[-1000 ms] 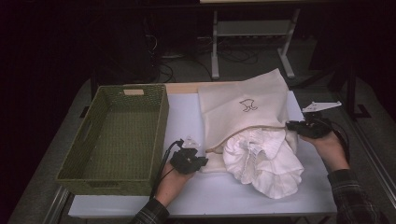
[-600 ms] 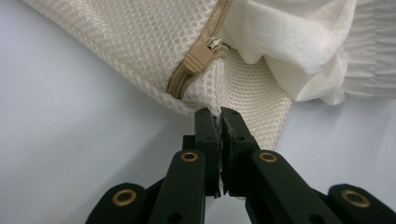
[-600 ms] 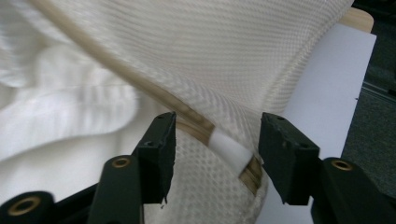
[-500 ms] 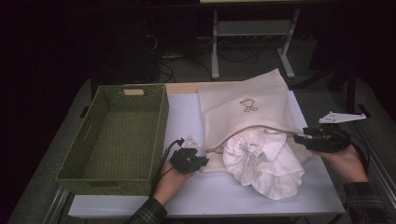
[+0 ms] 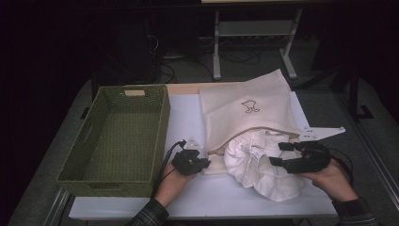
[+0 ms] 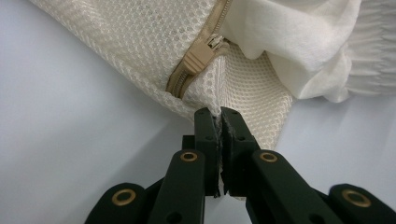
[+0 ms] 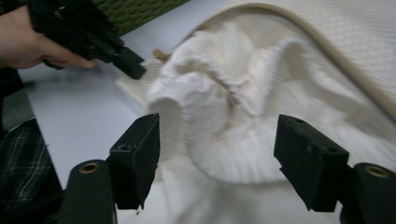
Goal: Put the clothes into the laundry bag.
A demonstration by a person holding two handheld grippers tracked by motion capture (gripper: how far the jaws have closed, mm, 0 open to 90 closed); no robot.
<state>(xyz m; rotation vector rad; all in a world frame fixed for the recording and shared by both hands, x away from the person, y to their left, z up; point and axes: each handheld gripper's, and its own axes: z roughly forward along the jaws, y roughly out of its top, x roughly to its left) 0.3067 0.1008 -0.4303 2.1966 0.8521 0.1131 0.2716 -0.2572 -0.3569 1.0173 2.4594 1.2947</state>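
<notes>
Left hand-held gripper [image 5: 203, 164]: jaws closed on the corner edge of the mesh bag [image 6: 140, 51], just below the zip slider [image 6: 198, 55]; the mesh is pinched between the pads. The bag lies flat on the white bench [image 5: 188, 117], to the right of the green basket [image 5: 117, 136], its mouth facing the person.

White garment [image 5: 263, 165]: bunched, spilling out of the bag mouth onto the bench near the front edge.

Right hand-held gripper [image 5: 278, 154]: jaws have just been opening and now stand wide apart, one on each side of the garment's ruffled fold [image 7: 219, 126]; the pads are not pressing on the cloth. It sits at the garment's right side.
</notes>
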